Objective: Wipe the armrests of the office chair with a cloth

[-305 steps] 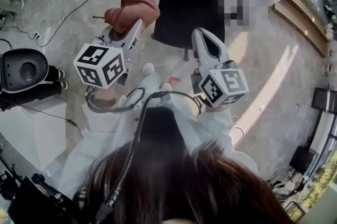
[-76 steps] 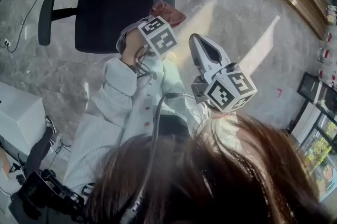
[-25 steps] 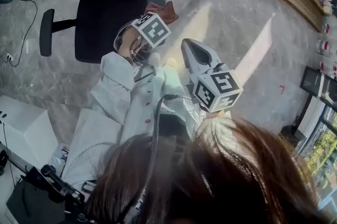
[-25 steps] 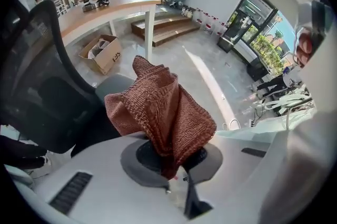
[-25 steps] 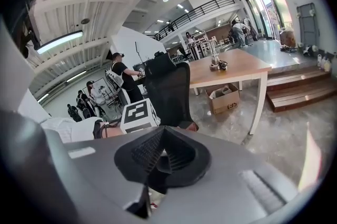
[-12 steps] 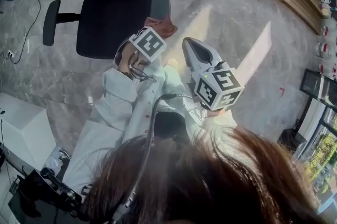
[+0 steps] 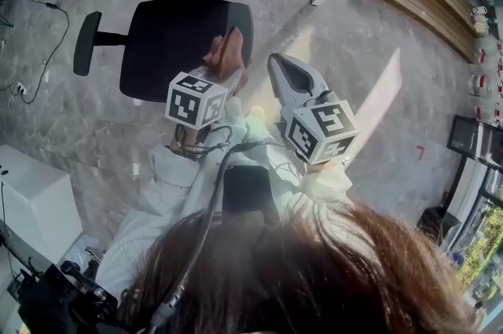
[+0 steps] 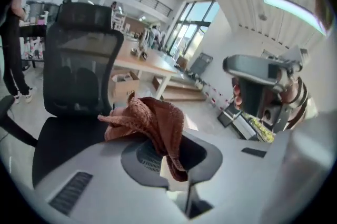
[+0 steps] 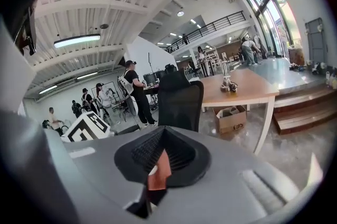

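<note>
Rust-brown knitted cloth [image 8: 150,120], left gripper [image 8: 176,157]

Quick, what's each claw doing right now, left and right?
Left claw: closed on the reddish-brown cloth.
Right claw: closed, gripping nothing I can identify.

I can read no word, number or brand name anywhere. The left marker cube [image 7: 195,99], at the back of my left gripper [image 8: 174,159], and the right marker cube [image 7: 318,130], at the back of my right gripper [image 9: 156,173], carry only black-and-white square patterns, no letters. Ahead of my right gripper and a little to its right, a cardboard box [image 9: 231,117] bears dark print too small to make out.
</note>
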Demonstrator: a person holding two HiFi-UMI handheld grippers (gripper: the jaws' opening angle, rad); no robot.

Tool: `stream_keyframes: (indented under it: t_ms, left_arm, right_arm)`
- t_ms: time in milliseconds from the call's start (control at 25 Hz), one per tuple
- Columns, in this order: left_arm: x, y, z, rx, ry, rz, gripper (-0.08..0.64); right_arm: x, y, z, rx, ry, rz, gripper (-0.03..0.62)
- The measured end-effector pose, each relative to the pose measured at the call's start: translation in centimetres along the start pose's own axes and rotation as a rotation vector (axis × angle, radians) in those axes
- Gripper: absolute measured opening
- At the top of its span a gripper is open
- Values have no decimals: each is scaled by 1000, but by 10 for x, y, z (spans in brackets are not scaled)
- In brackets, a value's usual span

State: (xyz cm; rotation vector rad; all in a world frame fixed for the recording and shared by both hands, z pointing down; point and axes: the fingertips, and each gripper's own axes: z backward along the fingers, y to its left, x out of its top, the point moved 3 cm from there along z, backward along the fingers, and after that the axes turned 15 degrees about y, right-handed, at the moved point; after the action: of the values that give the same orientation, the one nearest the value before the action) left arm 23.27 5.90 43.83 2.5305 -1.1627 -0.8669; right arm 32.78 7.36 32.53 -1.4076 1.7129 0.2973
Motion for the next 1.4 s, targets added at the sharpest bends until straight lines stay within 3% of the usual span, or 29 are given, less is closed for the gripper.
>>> stream_keyframes:
  t_ms: [200,400,800,1400]
  left_arm:
    - [48,-28,67,87,-229,-39,35]
    - [79,-42,105,139,-348,-96,35]
    - [92,-64,107,160,-368,-162,35]
    - [92,-69,113,140,-378,-177,35]
  right_arm:
    - [38,10,20,-28,-89,112,2]
    - [62,20,22,-21,-115,198,1]
    - [60,13,29,20,-105,196,0]
    - [59,12,33,15,-115,173,0]
